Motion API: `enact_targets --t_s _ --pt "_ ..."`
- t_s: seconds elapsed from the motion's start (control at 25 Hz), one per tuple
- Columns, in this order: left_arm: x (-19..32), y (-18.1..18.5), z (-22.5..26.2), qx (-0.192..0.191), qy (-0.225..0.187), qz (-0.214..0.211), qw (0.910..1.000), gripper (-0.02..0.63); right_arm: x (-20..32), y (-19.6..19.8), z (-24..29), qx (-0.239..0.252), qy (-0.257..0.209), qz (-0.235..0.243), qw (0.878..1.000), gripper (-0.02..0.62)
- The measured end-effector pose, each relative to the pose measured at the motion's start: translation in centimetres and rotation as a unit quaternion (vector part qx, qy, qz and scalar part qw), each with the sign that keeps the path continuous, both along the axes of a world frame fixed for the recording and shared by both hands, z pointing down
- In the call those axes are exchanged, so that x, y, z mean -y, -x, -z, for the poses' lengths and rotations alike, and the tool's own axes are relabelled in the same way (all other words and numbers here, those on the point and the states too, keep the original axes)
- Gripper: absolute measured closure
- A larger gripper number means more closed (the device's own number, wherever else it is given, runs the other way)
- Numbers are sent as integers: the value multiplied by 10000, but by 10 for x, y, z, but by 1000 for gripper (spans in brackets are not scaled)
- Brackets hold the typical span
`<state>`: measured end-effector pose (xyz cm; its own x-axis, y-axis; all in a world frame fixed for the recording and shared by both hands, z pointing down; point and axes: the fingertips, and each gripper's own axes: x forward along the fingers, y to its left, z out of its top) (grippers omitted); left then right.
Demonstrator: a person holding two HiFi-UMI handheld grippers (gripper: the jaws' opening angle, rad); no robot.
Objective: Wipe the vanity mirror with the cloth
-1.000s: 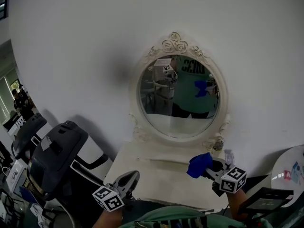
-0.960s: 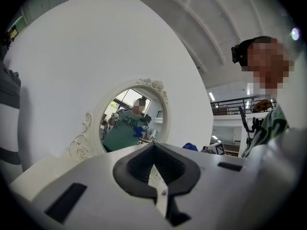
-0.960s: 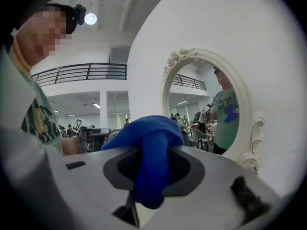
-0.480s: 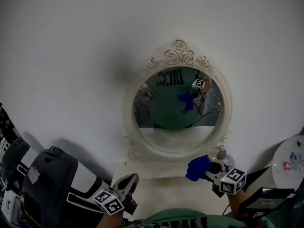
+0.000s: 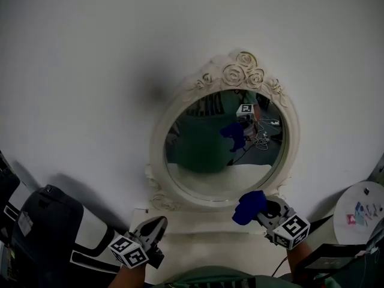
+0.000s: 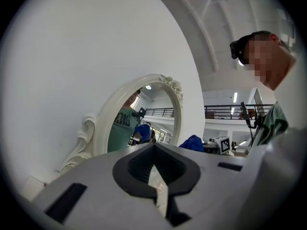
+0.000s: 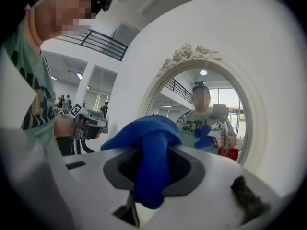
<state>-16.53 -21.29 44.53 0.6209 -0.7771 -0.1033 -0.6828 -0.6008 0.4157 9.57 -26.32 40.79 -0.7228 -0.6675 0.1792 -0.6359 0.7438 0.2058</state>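
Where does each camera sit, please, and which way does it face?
Head view: on the person's head, looking forward and down at the round, white-framed vanity mirror; shows both wrists, left gripper and right gripper.
Left gripper view: on that gripper, looking along its shut, empty jaws at the mirror from its left; person's torso at right.
Right gripper view: on that gripper, facing the mirror over the blue cloth it grips; person's shirt at left.
Shared: each gripper view shows the other gripper.

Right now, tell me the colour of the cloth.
Blue. The cloth shows best in the right gripper view.
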Motion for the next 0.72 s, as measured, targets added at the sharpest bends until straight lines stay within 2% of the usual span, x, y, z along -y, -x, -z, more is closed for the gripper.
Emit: enact_targets --t_s 0.12,0.2,0.24,0.32,0.44,0.6,0.72 --pt "6 -19 1 -199 14 120 9997 609 16 -13 14 -601 -624 61 9962 489" --pt "11 -34 0 -201 40 133 9997 609 31 -18 31 -1141 -1258 55 9855 489" --pt "12 -39 -1 -182 61 145 9997 609 37 -16 41 -1440 -1629 43 9761 489" --pt "8 -43 -2 -140 107 181 9997 609 44 -4 63 -1963 -2434 10 9499 489" --pt "1 -38 -3 -73 146 248 9996 609 54 22 98 -2538 -3509 -89 9013 489" --pt "-4 -24 -4 -54 156 348 9993 609 68 57 142 -3097 -4502 -377 8367 488" --pt "-6 -12 -6 -102 160 402 9990 609 79 85 174 -3457 -5049 -574 7889 488"
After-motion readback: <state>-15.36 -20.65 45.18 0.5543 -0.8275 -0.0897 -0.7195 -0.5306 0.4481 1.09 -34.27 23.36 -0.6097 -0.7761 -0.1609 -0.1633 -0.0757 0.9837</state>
